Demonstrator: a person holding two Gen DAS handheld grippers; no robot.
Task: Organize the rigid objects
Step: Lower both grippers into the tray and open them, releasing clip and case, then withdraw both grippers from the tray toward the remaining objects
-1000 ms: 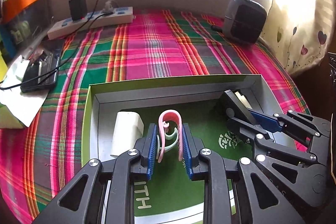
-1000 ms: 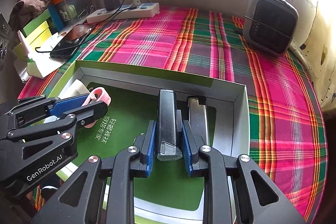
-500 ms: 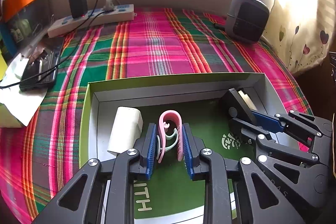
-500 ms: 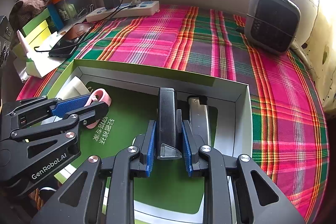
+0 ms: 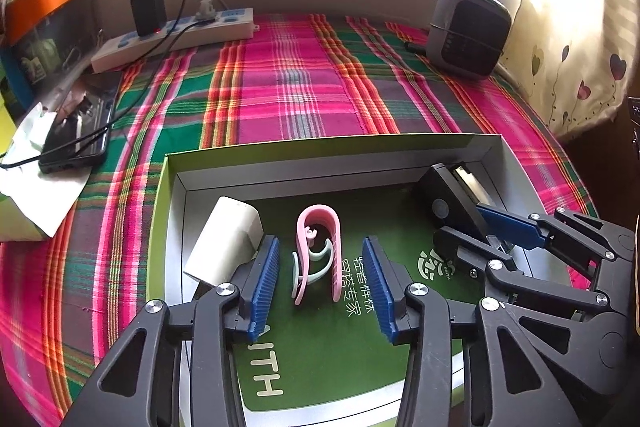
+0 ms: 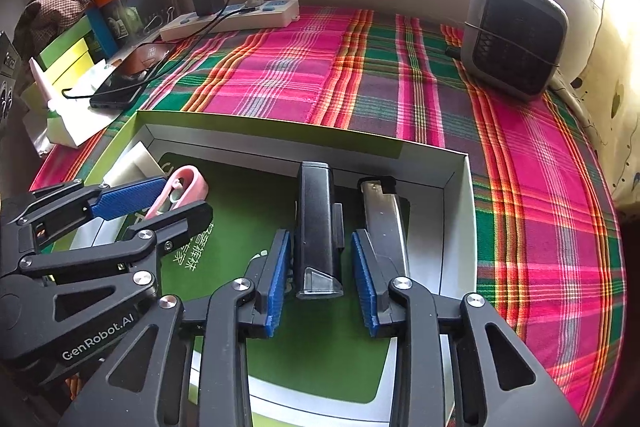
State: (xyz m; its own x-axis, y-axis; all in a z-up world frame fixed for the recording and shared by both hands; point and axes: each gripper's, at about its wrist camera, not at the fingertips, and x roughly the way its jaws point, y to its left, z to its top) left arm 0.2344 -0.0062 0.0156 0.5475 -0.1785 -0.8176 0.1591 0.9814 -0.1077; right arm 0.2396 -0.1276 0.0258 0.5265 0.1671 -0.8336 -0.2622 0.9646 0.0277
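A shallow open cardboard box with a green printed floor [image 5: 176, 211] sits on a table covered in pink-and-green plaid cloth [image 5: 288, 95]. Inside it, both hand-held grippers have just been opening. The right hand-held gripper [image 6: 323, 281] now stands with its blue pads clear of a black rectangular plastic case [image 6: 318, 227], lying beside a silver metal bar [image 6: 384, 223]. The left hand-held gripper [image 5: 320, 283] gapes wide around a pink curved plastic clip [image 5: 320, 247], untouched, resting on the box floor. Both items look delivered; the release step seems complete.
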